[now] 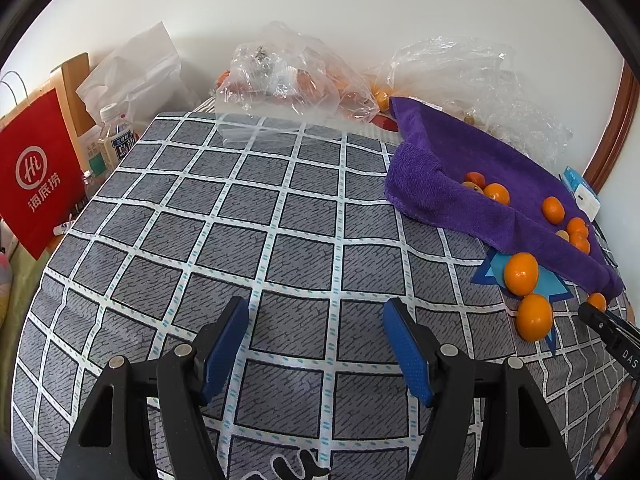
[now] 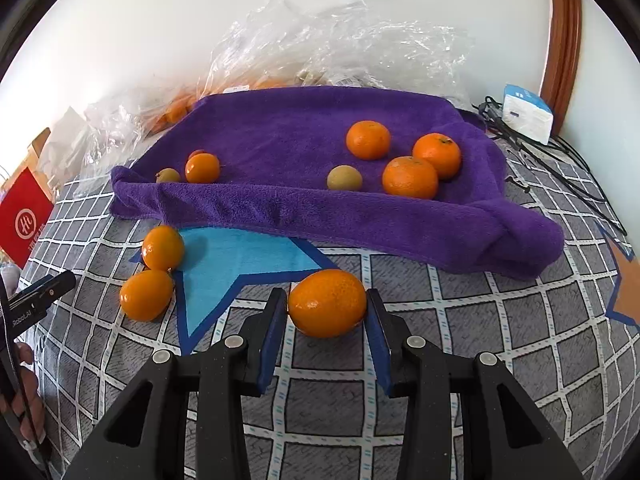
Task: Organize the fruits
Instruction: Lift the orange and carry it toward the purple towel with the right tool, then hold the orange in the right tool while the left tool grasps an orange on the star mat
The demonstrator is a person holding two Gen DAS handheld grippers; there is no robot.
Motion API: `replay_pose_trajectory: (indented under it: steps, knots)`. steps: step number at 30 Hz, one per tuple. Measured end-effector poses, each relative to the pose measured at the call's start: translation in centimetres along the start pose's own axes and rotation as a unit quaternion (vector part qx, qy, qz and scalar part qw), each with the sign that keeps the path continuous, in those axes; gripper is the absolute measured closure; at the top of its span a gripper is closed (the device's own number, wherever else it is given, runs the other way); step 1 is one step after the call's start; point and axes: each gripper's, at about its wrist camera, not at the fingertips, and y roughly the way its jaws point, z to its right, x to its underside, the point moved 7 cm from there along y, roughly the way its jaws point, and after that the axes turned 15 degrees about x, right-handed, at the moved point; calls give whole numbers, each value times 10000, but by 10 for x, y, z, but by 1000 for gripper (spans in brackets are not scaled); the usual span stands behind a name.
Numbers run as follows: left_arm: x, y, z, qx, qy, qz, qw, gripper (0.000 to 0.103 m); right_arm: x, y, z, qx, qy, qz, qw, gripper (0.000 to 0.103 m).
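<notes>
A purple towel lies on the checked bedspread with several oranges and two small brownish fruits on it. My right gripper is shut on an orange kumquat just in front of the towel's folded edge. Two more kumquats lie to its left by a blue star patch. My left gripper is open and empty over bare bedspread, left of the towel and the two kumquats.
Clear plastic bags with fruit lie at the back by the wall. A red paper bag and bottles stand at the left edge. A white-blue box and black cables lie right of the towel.
</notes>
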Motion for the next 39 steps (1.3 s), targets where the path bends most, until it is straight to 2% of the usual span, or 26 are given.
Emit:
replay_pose_trajectory:
  steps: [13,17,23,29,32,37,39]
  knots:
    - [3,-1,6,-207,120,-114,9997,35,1,-19,21,48,23,184,9998,64]
    - [5,-8,25,190,22,-152,9997,35,2,-22,33,65,83,226,9997,64]
    - [3,-12,78,656,438,-104,9968,35,5,-24,51,137,149,258,9995,64]
    - [5,4,121,1036,600,-274,9924,35,7,-28,72,137,300,302,9990,64]
    - [8,13,136,1083,706,-349,9910,35,10,-30,81,129,311,308,9990,64]
    - [16,29,145,943,762,-518,9913,35,15,-26,92,164,321,279,9990,64]
    - [19,32,148,949,766,-581,9908,39,16,-23,94,160,345,239,9990,64]
